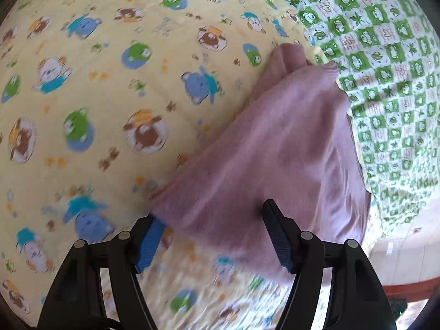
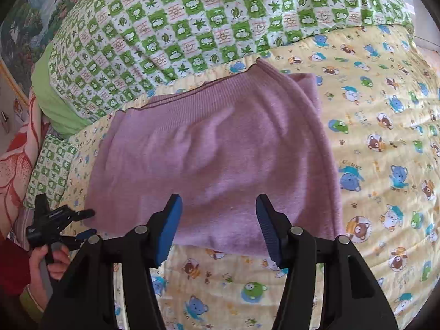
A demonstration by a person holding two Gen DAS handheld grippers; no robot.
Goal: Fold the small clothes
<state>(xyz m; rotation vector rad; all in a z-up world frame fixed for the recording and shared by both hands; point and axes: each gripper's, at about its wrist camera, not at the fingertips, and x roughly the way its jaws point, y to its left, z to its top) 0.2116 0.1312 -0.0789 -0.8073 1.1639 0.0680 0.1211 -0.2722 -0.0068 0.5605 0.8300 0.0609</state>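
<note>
A small mauve knitted garment (image 2: 220,148) lies folded on the yellow cartoon-print bed sheet (image 2: 385,165), its ribbed band toward the green pillow. My right gripper (image 2: 218,228) is open, its jaws just over the garment's near edge. My left gripper (image 1: 211,236) is open at the garment's (image 1: 275,151) corner, one finger partly under the cloth edge. The left gripper also shows in the right wrist view (image 2: 88,221), at the garment's left edge, held by a hand.
A green-and-white checked pillow (image 2: 192,27) lies behind the garment, with a smaller one (image 2: 52,167) at the left. A red-patterned cloth (image 2: 16,148) is at the far left. In the left wrist view the bed's edge (image 1: 407,247) and floor show at lower right.
</note>
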